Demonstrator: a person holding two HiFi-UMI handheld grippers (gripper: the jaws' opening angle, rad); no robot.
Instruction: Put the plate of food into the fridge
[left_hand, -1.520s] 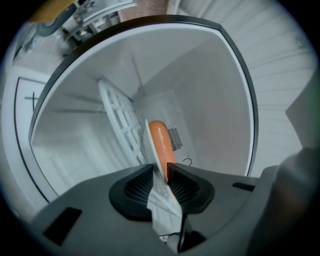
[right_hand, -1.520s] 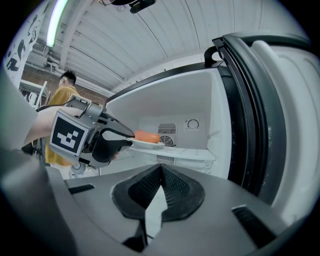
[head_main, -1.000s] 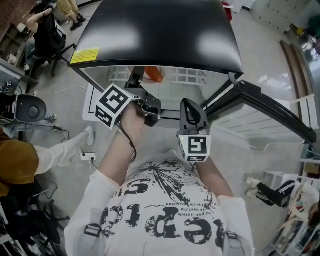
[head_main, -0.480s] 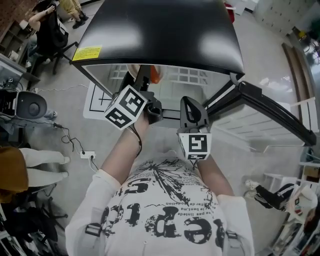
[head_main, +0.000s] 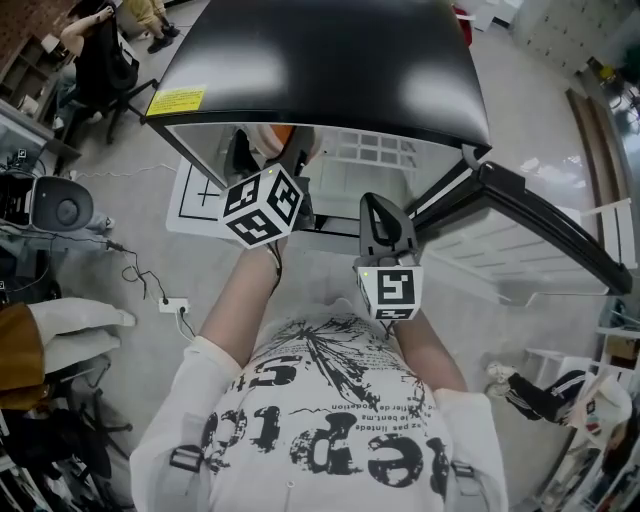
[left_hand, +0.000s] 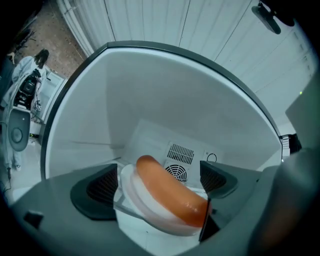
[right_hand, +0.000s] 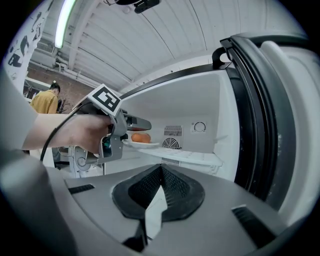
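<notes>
the left gripper (left_hand: 159, 184) has just been opening its jaws, and its black-and-white marker cube (head_main: 262, 205) shows a different face in the head view than a second ago, so the wrist has rolled. the ribbed dark pads now stand spread on either side of the round white plate (left_hand: 150, 216), apparently clear of its rim. from the right gripper view the plate rests on the clear shelf (right_hand: 186, 156) inside the black-topped, white-lined fridge (head_main: 320, 60), so i judge the placing itself done, with pulling the left gripper out and shutting the thick dark-edged door (right_hand: 260, 125) still to come. the right gripper (right_hand: 156, 197) waits outside the fridge with its jaws pressed together on nothing. the plate looks smooth and stepped at its edge, likely plastic or ceramic; on it lies a glossy orange-brown sausage (left_hand: 170, 189), curved and rounded at the ends. behind it the back wall carries a small slotted vent (left_hand: 180, 152) and a round dial (right_hand: 199, 127).
</notes>
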